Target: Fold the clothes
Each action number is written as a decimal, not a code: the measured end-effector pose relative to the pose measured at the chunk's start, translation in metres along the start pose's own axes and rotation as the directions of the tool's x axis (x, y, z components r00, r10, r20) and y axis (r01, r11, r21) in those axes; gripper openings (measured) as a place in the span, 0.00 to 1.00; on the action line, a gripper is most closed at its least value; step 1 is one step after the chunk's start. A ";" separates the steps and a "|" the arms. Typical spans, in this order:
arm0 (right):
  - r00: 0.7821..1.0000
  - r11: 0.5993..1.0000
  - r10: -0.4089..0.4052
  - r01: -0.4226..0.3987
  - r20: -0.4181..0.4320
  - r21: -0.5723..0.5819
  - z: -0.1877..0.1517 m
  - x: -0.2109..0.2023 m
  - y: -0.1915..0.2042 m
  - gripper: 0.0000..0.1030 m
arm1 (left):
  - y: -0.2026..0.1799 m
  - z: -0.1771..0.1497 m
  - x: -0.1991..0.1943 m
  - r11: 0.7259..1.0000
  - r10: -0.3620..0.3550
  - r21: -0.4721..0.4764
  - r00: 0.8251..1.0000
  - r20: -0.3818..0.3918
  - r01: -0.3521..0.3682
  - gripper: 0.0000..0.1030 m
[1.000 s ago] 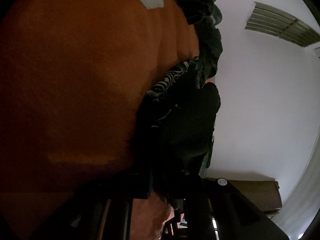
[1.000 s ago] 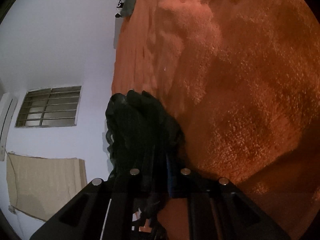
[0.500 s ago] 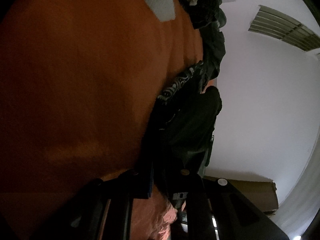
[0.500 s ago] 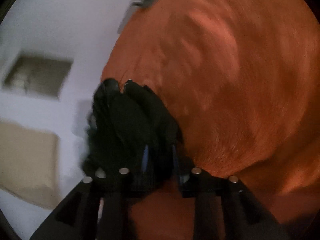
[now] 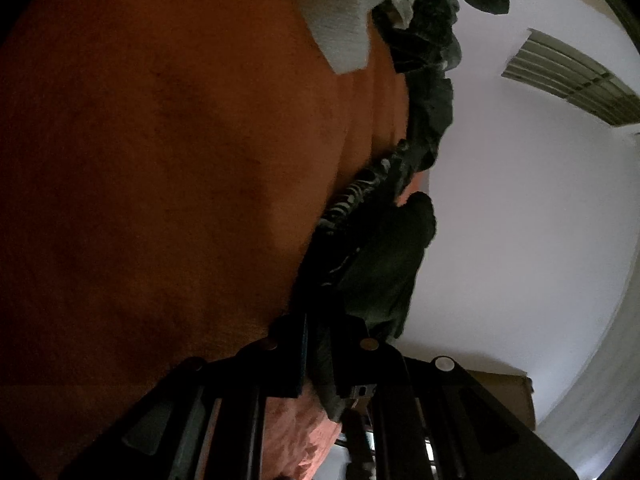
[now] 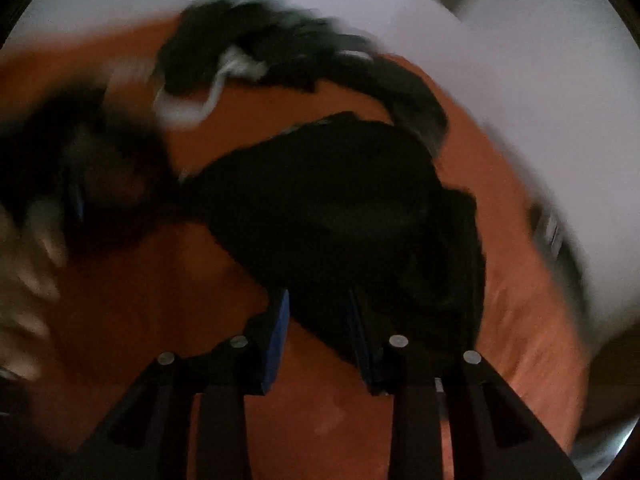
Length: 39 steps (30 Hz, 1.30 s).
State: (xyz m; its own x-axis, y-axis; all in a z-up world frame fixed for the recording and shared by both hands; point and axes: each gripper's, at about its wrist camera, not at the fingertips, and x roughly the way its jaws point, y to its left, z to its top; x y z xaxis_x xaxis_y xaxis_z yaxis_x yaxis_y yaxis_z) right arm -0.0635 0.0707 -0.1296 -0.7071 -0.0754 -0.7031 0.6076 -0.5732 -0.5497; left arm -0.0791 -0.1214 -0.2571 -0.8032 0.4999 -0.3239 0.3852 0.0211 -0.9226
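Observation:
A black garment (image 6: 340,208) lies spread on the orange bed cover (image 6: 160,288). My right gripper (image 6: 320,340) stands open, its blue-padded fingers (image 6: 280,336) on either side of the garment's near edge. The right wrist view is blurred by motion. In the left wrist view my left gripper (image 5: 326,348) is shut on a bunched part of the same dark garment (image 5: 380,264), which has a black-and-white patterned band (image 5: 352,196). It is held up beside the orange cover (image 5: 160,200).
A heap of dark clothes (image 5: 428,40) with a white cloth (image 5: 340,28) sits at the far end of the bed; the same heap (image 6: 272,52) shows in the right wrist view. A white wall, a window grille (image 5: 572,76) and a cardboard box (image 5: 500,396) lie beyond. A blurred hand (image 6: 24,264) is at left.
My right gripper swung round sharply toward the bed and its fingers parted, so the black garment now lies on the cover. The left gripper shifted slightly, still clamped on the garment.

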 end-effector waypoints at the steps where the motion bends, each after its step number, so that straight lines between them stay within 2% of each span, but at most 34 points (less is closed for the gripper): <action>1: 1.000 0.998 -0.025 0.026 0.004 -0.056 0.001 0.004 0.009 0.29 | 0.001 -0.001 -0.001 1.000 -0.005 -0.003 1.000 0.001 0.005 0.10; 5: 0.994 0.970 -0.108 0.109 0.018 -0.219 0.002 0.022 0.030 0.31 | 0.007 -0.003 -0.004 1.000 -0.026 -0.016 1.000 0.003 0.026 0.10; 8: 0.983 0.950 -0.174 0.182 0.056 -0.254 0.004 0.030 0.034 0.31 | 0.007 -0.005 -0.006 1.000 -0.030 -0.006 1.000 0.005 0.030 0.09; 10: 0.980 0.941 -0.186 0.199 0.071 -0.273 0.005 0.034 0.038 0.31 | 0.005 -0.007 -0.008 0.999 -0.031 0.009 0.999 0.006 0.031 0.09; 17: 0.975 0.952 -0.166 0.197 0.144 -0.236 0.004 0.036 0.040 0.32 | 0.006 -0.007 -0.012 0.998 -0.060 0.017 0.998 0.010 0.059 0.09; 20: 0.990 0.960 -0.081 0.109 0.116 -0.259 0.006 0.044 0.042 0.32 | 0.008 -0.008 -0.014 0.997 -0.074 0.031 0.997 0.019 0.073 0.09; 22: 0.991 0.959 -0.061 0.090 0.116 -0.268 0.005 0.041 0.042 0.32 | 0.007 -0.008 -0.014 0.996 -0.080 0.042 0.997 0.022 0.079 0.09; 25: 0.991 0.957 -0.050 0.082 0.120 -0.279 0.002 0.038 0.043 0.38 | 0.002 -0.009 -0.015 0.994 -0.086 0.067 0.996 0.024 0.084 0.09; 29: 0.978 0.938 -0.137 0.180 0.160 -0.295 0.005 0.045 0.045 0.49 | 0.001 -0.011 -0.017 0.992 -0.103 0.073 0.994 0.031 0.100 0.09; 34: 0.952 0.909 -0.229 0.284 0.202 -0.304 0.017 0.062 0.045 0.49 | 0.002 -0.010 -0.018 0.989 -0.131 0.068 0.991 0.033 0.128 0.09; 39: 0.925 0.878 -0.293 0.361 0.243 -0.314 0.029 0.076 0.047 0.53 | 0.000 -0.010 -0.018 0.987 -0.152 0.067 0.988 0.035 0.149 0.09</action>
State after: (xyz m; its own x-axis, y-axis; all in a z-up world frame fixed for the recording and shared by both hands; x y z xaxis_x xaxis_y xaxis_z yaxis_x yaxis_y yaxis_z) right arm -0.0993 0.0139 -0.1959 -0.9200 -0.0997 -0.3791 0.3916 -0.2741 -0.8784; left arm -0.0600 -0.1219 -0.2491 -0.8679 0.4602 -0.1870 0.2296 0.0377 -0.9726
